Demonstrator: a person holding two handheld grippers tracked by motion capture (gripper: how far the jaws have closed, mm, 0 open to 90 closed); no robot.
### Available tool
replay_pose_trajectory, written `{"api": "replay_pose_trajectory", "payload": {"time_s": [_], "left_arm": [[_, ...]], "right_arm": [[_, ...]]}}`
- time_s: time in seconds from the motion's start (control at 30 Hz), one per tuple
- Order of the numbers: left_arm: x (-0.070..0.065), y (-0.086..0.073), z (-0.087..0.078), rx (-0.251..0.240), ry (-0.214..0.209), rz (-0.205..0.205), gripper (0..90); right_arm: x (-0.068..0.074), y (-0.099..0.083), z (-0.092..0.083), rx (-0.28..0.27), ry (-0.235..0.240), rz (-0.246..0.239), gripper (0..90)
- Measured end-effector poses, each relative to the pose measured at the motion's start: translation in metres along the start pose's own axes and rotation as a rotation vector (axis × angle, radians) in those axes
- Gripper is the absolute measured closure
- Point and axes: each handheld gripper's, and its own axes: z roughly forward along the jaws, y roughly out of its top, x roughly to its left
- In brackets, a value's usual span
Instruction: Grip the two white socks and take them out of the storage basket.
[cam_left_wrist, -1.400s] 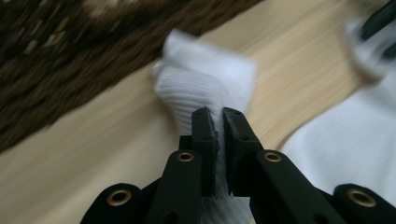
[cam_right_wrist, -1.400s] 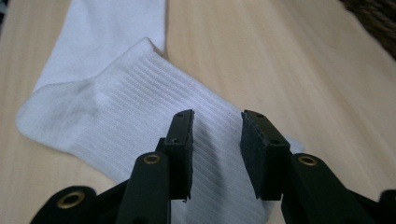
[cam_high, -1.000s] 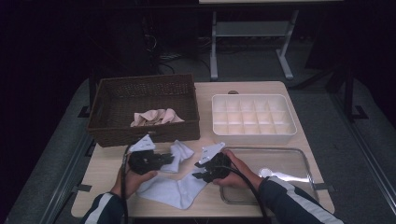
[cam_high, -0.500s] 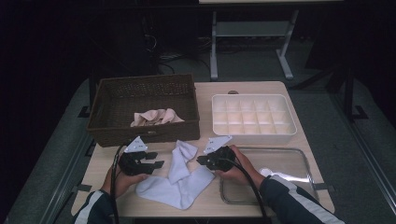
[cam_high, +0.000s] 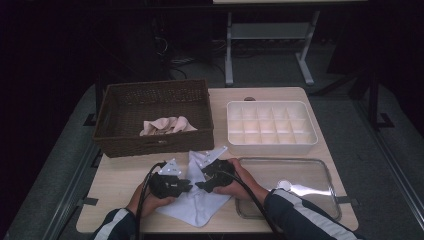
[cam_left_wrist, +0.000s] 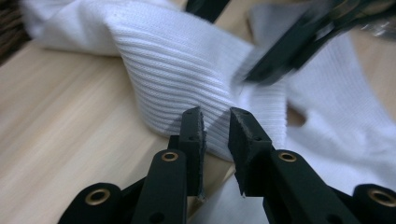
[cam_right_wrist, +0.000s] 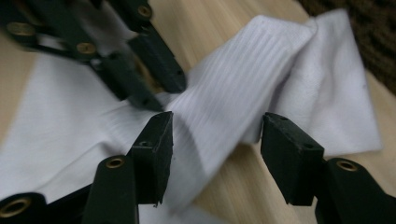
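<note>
White socks (cam_high: 200, 202) lie flat on the desk (cam_high: 120, 180), near edge, in front of the wicker basket (cam_high: 155, 117). High view: left gripper (cam_high: 187, 185) and right gripper (cam_high: 200, 186) meet tip to tip over the socks.

Left gripper view: its fingers (cam_left_wrist: 194, 133) have just been closing; narrow gap at the ribbed fold (cam_left_wrist: 187, 70), fabric not clamped.

Right gripper view: its fingers (cam_right_wrist: 156, 140) have just been opening, released, straddling the ribbed cuff (cam_right_wrist: 224, 107).
</note>
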Motion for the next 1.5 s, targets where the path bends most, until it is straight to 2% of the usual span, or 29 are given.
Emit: {"api": "replay_pose_trajectory", "payload": {"time_s": [0.07, 0.13, 0.17, 0.2, 0.23, 0.3, 0.33, 0.37, 0.4, 0.47, 0.5, 0.6, 0.63, 0.73, 0.83, 0.9, 1.0, 1.03, 1.13, 1.17, 1.2, 1.23, 1.27, 1.3, 1.33, 1.37, 1.4, 1.47, 1.5], "left_arm": [[-0.001, 0.001, 0.001, -0.002, 0.002, 0.003, 75.3], [-0.001, 0.001, 0.002, -0.004, -0.006, -0.007, 75.3], [-0.001, 0.001, 0.002, -0.005, -0.008, -0.019, 74.8], [-0.001, 0.001, 0.002, -0.005, -0.008, -0.019, 73.2], [0.000, 0.001, 0.000, -0.005, -0.002, -0.020, 70.5], [0.002, 0.001, -0.008, -0.025, 0.020, -0.015, 65.9], [0.002, 0.001, -0.008, -0.025, 0.020, -0.015, 63.6], [0.008, 0.000, -0.017, -0.063, 0.051, -0.040, 59.7], [0.008, 0.000, -0.017, -0.063, 0.051, -0.040, 56.4], [0.015, -0.004, -0.026, -0.095, 0.091, -0.075, 49.6], [0.016, -0.006, -0.027, -0.095, 0.094, -0.069, 47.5], [0.014, -0.006, -0.027, -0.101, 0.091, -0.062, 45.5], [0.012, -0.004, -0.027, -0.116, 0.090, -0.042, 46.1], [0.010, -0.002, -0.025, -0.105, 0.104, -0.025, 48.4], [0.009, -0.002, -0.022, -0.096, 0.077, -0.022, 49.5], [0.009, -0.003, -0.020, -0.079, 0.089, -0.019, 51.1], [0.011, -0.004, -0.018, -0.069, 0.065, -0.025, 55.7], [0.012, -0.004, -0.015, -0.064, 0.062, -0.026, 56.9], [0.013, -0.002, -0.009, -0.041, 0.072, -0.037, 57.4], [0.013, -0.001, -0.006, -0.037, 0.065, -0.041, 56.3], [0.012, 0.003, -0.001, -0.021, 0.069, -0.024, 56.1], [0.012, 0.003, -0.001, -0.021, 0.069, -0.024, 56.1], [0.009, 0.006, 0.004, 0.009, 0.072, -0.010, 56.0], [0.008, 0.007, 0.006, 0.011, 0.076, -0.003, 55.3], [0.008, 0.007, 0.006, 0.011, 0.076, -0.003, 55.5], [0.006, 0.011, 0.008, 0.020, 0.078, 0.017, 55.9], [0.006, 0.011, 0.010, 0.017, 0.075, 0.015, 56.2], [0.007, 0.013, 0.010, 0.019, 0.067, 0.019, 56.3], [0.007, 0.013, 0.010, 0.019, 0.067, 0.019, 56.3]], "right_arm": [[0.000, -0.001, 0.003, 0.012, 0.010, 0.010, 48.6], [0.001, -0.002, 0.005, 0.014, 0.017, -0.011, 61.2], [0.000, -0.002, 0.005, 0.014, 0.017, -0.050, 68.5], [0.000, -0.002, 0.005, 0.014, 0.017, -0.050, 68.5], [0.003, -0.002, 0.003, 0.016, 0.021, -0.064, 80.8], [0.004, 0.000, -0.001, 0.009, 0.010, -0.109, 82.1], [0.004, 0.000, -0.001, 0.009, 0.010, -0.109, 82.1], [0.004, 0.002, -0.010, -0.005, 0.020, -0.112, 81.8], [0.003, 0.004, -0.015, -0.023, 0.024, -0.119, 81.3], [0.000, 0.008, -0.028, -0.059, 0.023, -0.104, 77.8], [0.000, 0.010, -0.034, -0.082, 0.023, -0.076, 77.3], [-0.005, 0.014, -0.050, -0.130, 0.026, -0.053, 75.6], [-0.006, 0.014, -0.053, -0.139, 0.025, -0.058, 73.1], [-0.008, 0.011, -0.055, -0.113, 0.021, -0.074, 77.4], [-0.009, 0.004, -0.050, -0.073, 0.012, -0.067, 75.2], [-0.008, 0.002, -0.048, -0.067, 0.018, -0.060, 69.6], [-0.005, 0.000, -0.043, -0.046, 0.024, -0.066, 65.9], [-0.003, -0.001, -0.041, -0.046, 0.026, -0.066, 61.1], [-0.002, -0.002, -0.038, -0.018, 0.046, -0.073, 56.2], [-0.001, -0.004, -0.036, -0.012, 0.032, -0.060, 49.6], [-0.001, -0.004, -0.035, -0.010, 0.037, -0.041, 50.0], [-0.002, -0.006, -0.034, -0.007, 0.035, -0.048, 50.1], [-0.002, -0.007, -0.033, 0.000, 0.030, -0.042, 56.7], [-0.003, -0.009, -0.032, 0.010, 0.031, -0.065, 64.0], [-0.003, -0.009, -0.032, 0.010, 0.031, -0.065, 64.0], [-0.004, -0.014, -0.032, 0.013, 0.025, -0.081, 73.1], [-0.005, -0.015, -0.032, 0.011, 0.020, -0.084, 78.4], [-0.006, -0.018, -0.033, 0.011, 0.029, -0.045, 85.5], [-0.006, -0.018, -0.033, 0.011, 0.029, -0.045, 85.5]]}}
